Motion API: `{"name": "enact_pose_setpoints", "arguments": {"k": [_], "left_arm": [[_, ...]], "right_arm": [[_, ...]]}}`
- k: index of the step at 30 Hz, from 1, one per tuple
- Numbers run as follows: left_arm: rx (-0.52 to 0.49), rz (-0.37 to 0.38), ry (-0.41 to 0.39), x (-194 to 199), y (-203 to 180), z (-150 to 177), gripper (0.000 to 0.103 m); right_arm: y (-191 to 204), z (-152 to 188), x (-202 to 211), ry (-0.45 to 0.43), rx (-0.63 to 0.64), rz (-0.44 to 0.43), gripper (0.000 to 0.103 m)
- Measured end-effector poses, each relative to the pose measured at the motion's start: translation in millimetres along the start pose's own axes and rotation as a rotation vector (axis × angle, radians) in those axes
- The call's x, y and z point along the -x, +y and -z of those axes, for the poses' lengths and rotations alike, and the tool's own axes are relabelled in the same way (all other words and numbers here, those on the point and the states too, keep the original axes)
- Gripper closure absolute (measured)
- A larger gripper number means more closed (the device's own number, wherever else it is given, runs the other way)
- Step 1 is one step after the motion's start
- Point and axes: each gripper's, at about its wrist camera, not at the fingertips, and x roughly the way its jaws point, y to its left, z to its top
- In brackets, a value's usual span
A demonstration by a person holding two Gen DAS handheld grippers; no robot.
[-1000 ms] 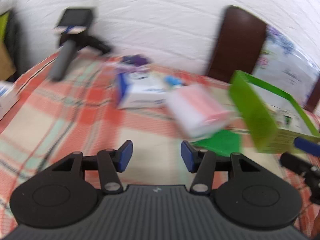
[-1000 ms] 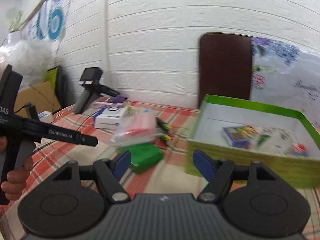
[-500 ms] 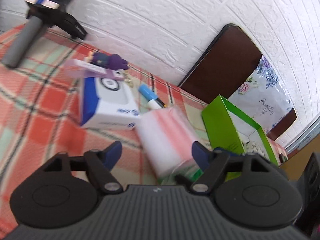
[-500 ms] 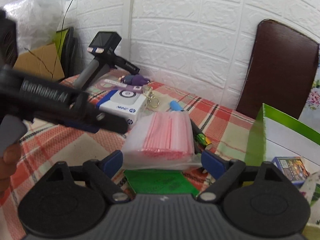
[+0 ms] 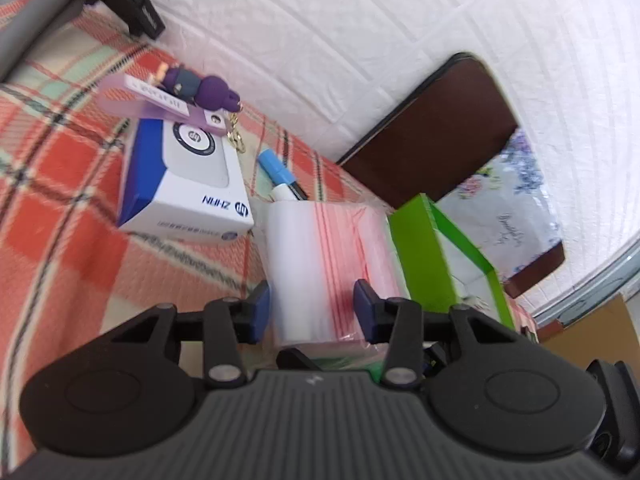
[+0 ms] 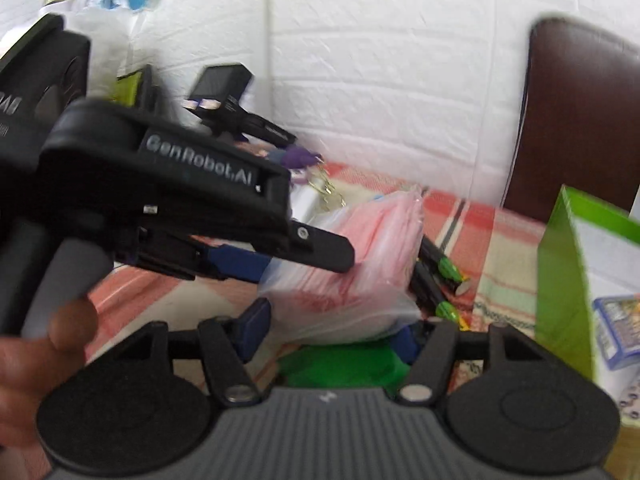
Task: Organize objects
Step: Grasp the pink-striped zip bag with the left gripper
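Note:
A clear bag of pink straws (image 5: 320,264) lies on the plaid tablecloth (image 5: 60,208), partly over a flat green pack (image 6: 344,364). My left gripper (image 5: 312,312) is open with its blue pads on either side of the bag's near end. In the right wrist view the left gripper (image 6: 280,260) reaches over the bag (image 6: 360,272) from the left. My right gripper (image 6: 332,330) is open, its pads flanking the bag's near end above the green pack. The green box (image 6: 560,280) stands at the right.
A white and blue box (image 5: 184,184) with a purple keychain figure (image 5: 200,88) on it lies left of the bag. A blue marker (image 5: 276,172) and green-tipped pens (image 6: 440,276) lie behind it. A handheld device (image 6: 224,96) and a brown chair (image 5: 432,128) stand at the wall.
Both grippers have moved in on the bag of straws. The left gripper's jaws now straddle it, and the right gripper has come closer and lower over the green pack.

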Motion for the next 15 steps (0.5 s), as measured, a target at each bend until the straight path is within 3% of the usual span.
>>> {"name": "enact_pose_setpoints", "arguments": {"k": [4, 9, 13, 15], "left_arm": [[-0.023, -0.017, -0.02, 40.7, -7.1, 25.9, 0.057], [0.042, -0.015, 0.007, 75.9, -0.9, 55.8, 0.057], [0.033, -0.069, 0.045, 82.8, -5.9, 79.7, 0.059], [0.018, -0.083, 0.063, 85.9, -7.2, 89.0, 0.059]], "right_arm": [[18.6, 12.8, 31.6, -0.009, 0.007, -0.058, 0.042], [40.3, 35.7, 66.0, 0.014, 0.044, -0.12, 0.042], [47.2, 55.1, 80.1, 0.091, 0.019, -0.182, 0.039], [45.5, 63.0, 83.3, 0.161, -0.011, -0.231, 0.028]]}}
